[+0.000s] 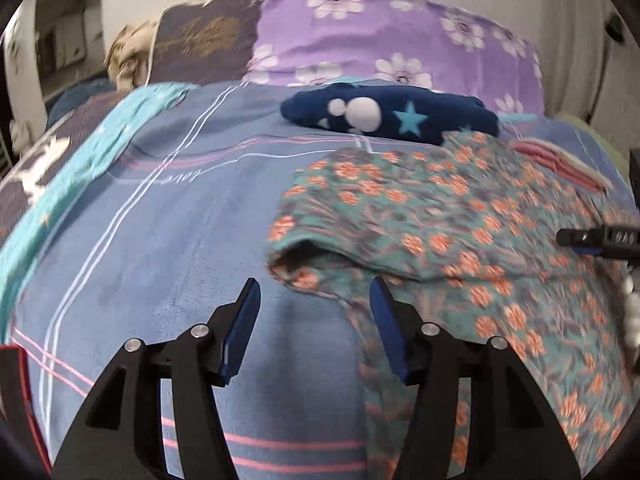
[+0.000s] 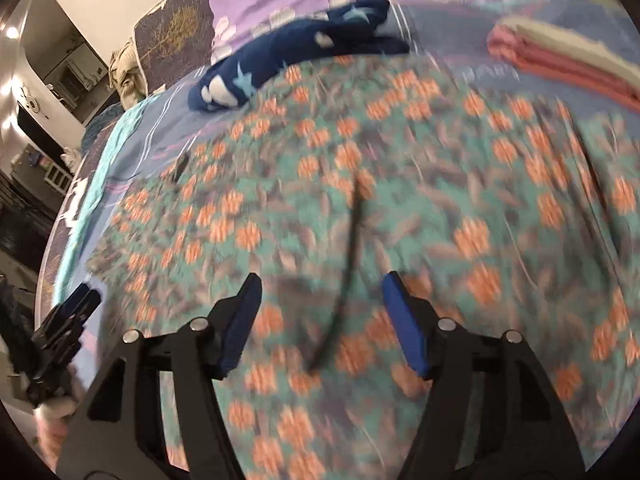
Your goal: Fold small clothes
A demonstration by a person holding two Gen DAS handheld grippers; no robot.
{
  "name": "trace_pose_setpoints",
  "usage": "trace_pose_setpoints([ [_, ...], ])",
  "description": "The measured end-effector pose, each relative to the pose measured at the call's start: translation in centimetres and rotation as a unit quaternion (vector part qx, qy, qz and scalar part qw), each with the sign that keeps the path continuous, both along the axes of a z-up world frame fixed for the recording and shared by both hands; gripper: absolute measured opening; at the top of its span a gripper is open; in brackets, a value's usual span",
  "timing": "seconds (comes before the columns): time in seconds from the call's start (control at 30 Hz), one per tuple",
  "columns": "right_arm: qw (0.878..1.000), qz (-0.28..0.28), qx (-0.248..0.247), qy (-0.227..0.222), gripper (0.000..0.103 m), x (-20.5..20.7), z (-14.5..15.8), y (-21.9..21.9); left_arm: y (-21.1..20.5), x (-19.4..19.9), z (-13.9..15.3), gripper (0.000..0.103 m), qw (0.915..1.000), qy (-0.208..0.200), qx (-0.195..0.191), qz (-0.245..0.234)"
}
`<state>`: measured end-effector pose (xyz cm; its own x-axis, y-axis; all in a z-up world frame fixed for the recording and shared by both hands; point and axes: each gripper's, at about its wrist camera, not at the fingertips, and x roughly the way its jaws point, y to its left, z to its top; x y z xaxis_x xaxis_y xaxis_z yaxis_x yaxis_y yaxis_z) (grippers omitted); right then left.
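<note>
Hovering with fingers spread and empty, the left gripper (image 1: 314,286) and right gripper (image 2: 320,282) flank a floral garment (image 1: 440,216) on the bedsheet (image 1: 180,220).

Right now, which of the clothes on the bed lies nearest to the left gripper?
The teal garment with orange flowers: its edge lies by the open jaws of the left gripper. The navy star-print piece and the pink folded one lie beyond it.

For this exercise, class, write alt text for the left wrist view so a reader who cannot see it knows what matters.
The left gripper, jaws open and empty, hangs over a blue striped bedsheet at the near edge of a teal garment with orange flowers. Behind lie a folded navy star-print garment and a purple floral pillow; the right gripper pokes in at right.
</note>
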<state>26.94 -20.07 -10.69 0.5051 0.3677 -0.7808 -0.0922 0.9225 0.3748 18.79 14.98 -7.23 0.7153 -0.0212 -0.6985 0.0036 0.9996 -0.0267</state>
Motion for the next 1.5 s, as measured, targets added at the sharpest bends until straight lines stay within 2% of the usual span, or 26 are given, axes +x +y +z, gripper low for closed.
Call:
trace_pose_setpoints([
  [0.03,1.0,0.008,-0.003,-0.01,0.004,0.3,0.2,0.9,0.1,0.6,-0.1,0.057,1.0,0.002,-0.003,0.004],
  [0.1,0.999,0.021,0.029,-0.013,0.006,0.7,1.0,1.4,0.2,1.7,-0.2,0.057,0.9999,0.005,0.003,0.012],
  [0.13,0.998,0.014,0.038,-0.043,0.005,0.1,2.6,1.2,0.2,2.0,-0.3,0.057,0.9999,0.006,0.004,0.014],
  [0.23,0.991,-0.005,0.004,-0.13,0.005,-1.9,6.9,-0.4,-0.2,2.0,-0.3,0.057,0.9999,0.005,0.011,0.01],
  [0.3,0.986,-0.037,-0.031,-0.162,0.006,-3.0,8.8,-2.4,-0.6,1.6,-0.6,0.057,0.9999,0.008,0.015,0.0],
  [0.37,0.985,-0.048,-0.06,-0.152,0.009,-2.8,8.7,-4.5,-1.2,1.3,-0.8,0.057,0.9998,0.011,0.014,-0.012],
  [0.43,0.993,-0.051,-0.06,-0.093,0.019,-1.1,6.1,-6.3,-1.9,1.2,-1.0,0.057,0.9994,0.011,0.027,-0.021],
  [0.5,0.994,-0.07,-0.066,-0.047,0.02,-0.4,3.3,-7.4,-2.1,1.1,-1.1,0.058,0.9992,0.009,0.035,-0.019],
  [0.53,0.994,-0.08,-0.07,-0.039,0.021,-0.5,3.0,-7.9,-2.0,1.0,-1.1,0.057,0.9992,0.008,0.034,-0.018],
  [0.63,0.994,-0.09,-0.05,-0.036,0.022,-1.3,1.7,-8.4,-1.2,1.2,-1.2,0.057,0.9995,0.016,0.027,-0.005],
  [0.77,0.995,-0.062,-0.047,-0.067,0.022,-2.9,2.8,-6.8,-0.4,1.3,-1.5,0.055,0.9996,0.023,0.013,0.002],
  [0.83,0.996,-0.018,-0.02,-0.088,0.026,-3.8,3.4,-5.5,-0.6,1.3,-1.5,0.044,0.9994,0.024,0.026,-0.001],
  [0.9,0.997,0.006,-0.009,-0.073,0.03,-3.6,3.0,-5.0,-1.1,1.1,-1.8,0.044,0.9982,0.031,0.052,-0.003],
  [0.93,0.998,0.009,-0.036,-0.044,0.03,-3.2,1.6,-4.3,-1.3,1.0,-1.8,0.044,0.9976,0.031,0.061,-0.004],
  [1.0,0.997,0.006,-0.071,-0.019,0.026,-3.1,-0.6,-4.0,-1.5,0.5,-1.6,0.044,0.9965,0.033,0.076,-0.004],
  [1.07,0.997,0.009,-0.066,-0.042,0.027,-3.8,-0.6,-4.0,-1.4,-0.3,-0.8,0.042,0.9957,0.033,0.086,0.006],
  [1.13,0.997,0.012,-0.061,-0.042,0.027,-4.2,-0.3,-4.1,-1.4,-1.0,0.4,0.038,0.9977,0.02,0.065,0.005],
  [1.17,0.998,0.009,-0.052,-0.046,0.027,-4.6,0.2,-4.5,-1.6,-1.4,1.6,0.038,0.9993,0.005,0.037,-0.007],
  [1.27,0.996,-0.022,-0.04,-0.077,0.029,-5.9,1.8,-7.2,-3.9,-1.6,4.3,0.038,0.9975,-0.036,0.0,-0.06],
  [1.37,0.991,-0.091,-0.016,-0.101,0.033,-5.9,3.5,-12.4,-7.4,0.0,4.9,0.038,0.9923,-0.047,-0.019,-0.113],
  [1.43,0.982,-0.158,0.008,-0.102,0.035,-6.3,3.9,-17.2,-9.4,1.7,3.9,0.04,0.9899,-0.032,-0.028,-0.135],
  [1.5,0.967,-0.235,0.025,-0.099,0.035,-7.0,3.9,-22.8,-11.3,3.8,1.6,0.043,0.9889,0.011,-0.032,-0.145],
])
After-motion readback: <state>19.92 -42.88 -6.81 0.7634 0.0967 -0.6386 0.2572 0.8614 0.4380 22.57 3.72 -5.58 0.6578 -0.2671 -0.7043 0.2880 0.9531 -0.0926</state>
